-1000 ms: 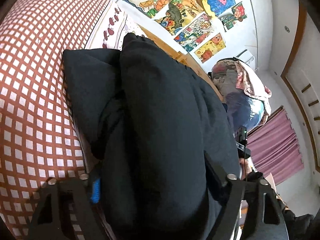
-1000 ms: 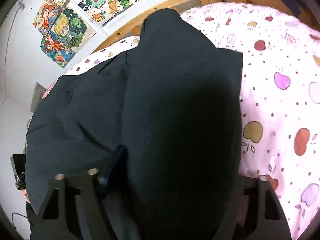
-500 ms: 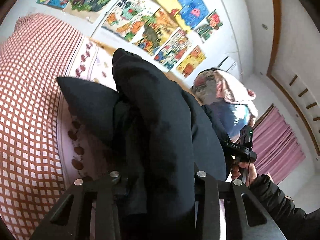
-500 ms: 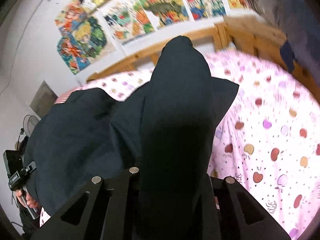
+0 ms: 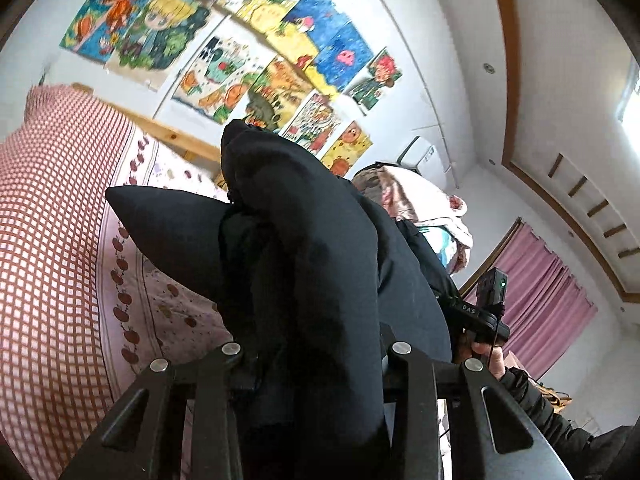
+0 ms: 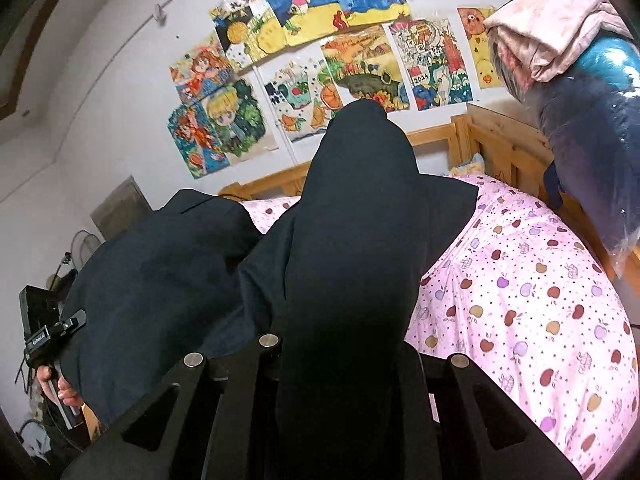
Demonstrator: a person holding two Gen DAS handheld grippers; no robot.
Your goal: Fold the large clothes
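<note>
The garment (image 5: 320,264) bunched between my fingers is plain dark navy, near black, with no print. My left gripper (image 5: 316,364) and right gripper (image 6: 340,356) are matte black with silver screw heads. The sheet (image 6: 532,304) under it is pale pink, dotted and scattered with red, purple and yellow apples. The blanket (image 5: 48,240) beside it is a red-and-white check. The drawings (image 6: 320,60) on the white wall are bright blue, yellow, orange and green. The curtain (image 5: 548,296) is dusty pink.

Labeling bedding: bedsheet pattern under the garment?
Pink bedsheet with multicoloured apple print and dots; clearest in right wrist view.
</note>
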